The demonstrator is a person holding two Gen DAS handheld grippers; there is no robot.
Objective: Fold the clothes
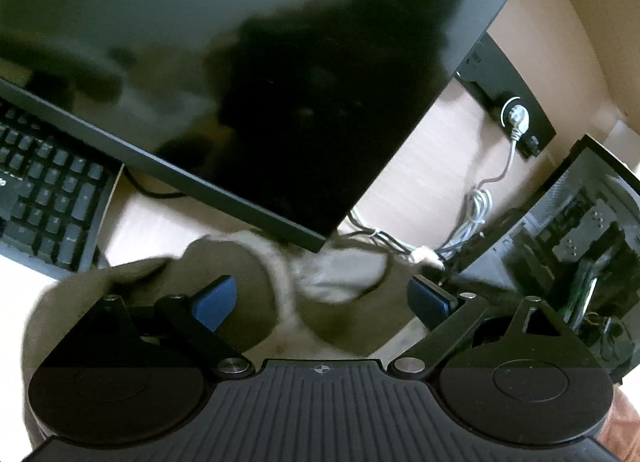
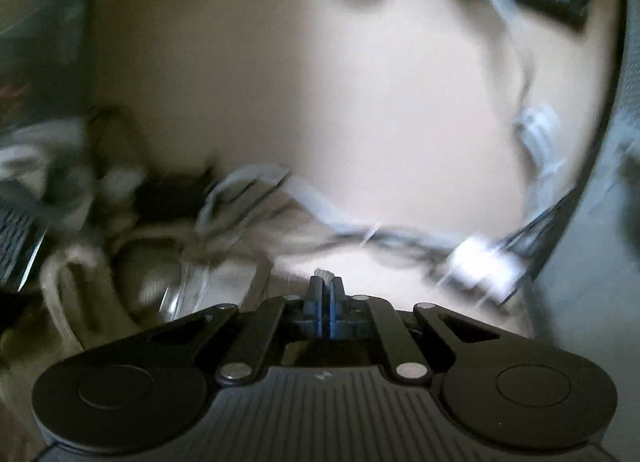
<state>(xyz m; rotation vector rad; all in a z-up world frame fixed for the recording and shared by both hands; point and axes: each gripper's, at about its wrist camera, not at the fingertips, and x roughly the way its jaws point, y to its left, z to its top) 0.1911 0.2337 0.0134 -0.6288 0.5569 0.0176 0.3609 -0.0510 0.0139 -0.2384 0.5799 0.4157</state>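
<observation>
An olive-brown garment [image 1: 240,274] with a pale ribbed trim [image 1: 286,286] lies bunched on the desk, under the lower edge of a monitor. My left gripper [image 1: 324,298] stands open just above it, its blue pads [image 1: 216,298] wide apart on either side of the trim, gripping nothing. In the blurred right wrist view the same garment [image 2: 132,262] lies crumpled at the lower left. My right gripper [image 2: 325,282] is shut, with a small pale tuft of cloth [image 2: 325,273] pinched between its pads.
A dark monitor [image 1: 240,82] leans over the light wooden desk [image 1: 420,182]. A black keyboard [image 1: 48,190] lies at the left. White cables [image 1: 476,206] and an open computer case [image 1: 580,242] crowd the right. Blurred cables [image 2: 480,254] run across the desk [image 2: 320,102].
</observation>
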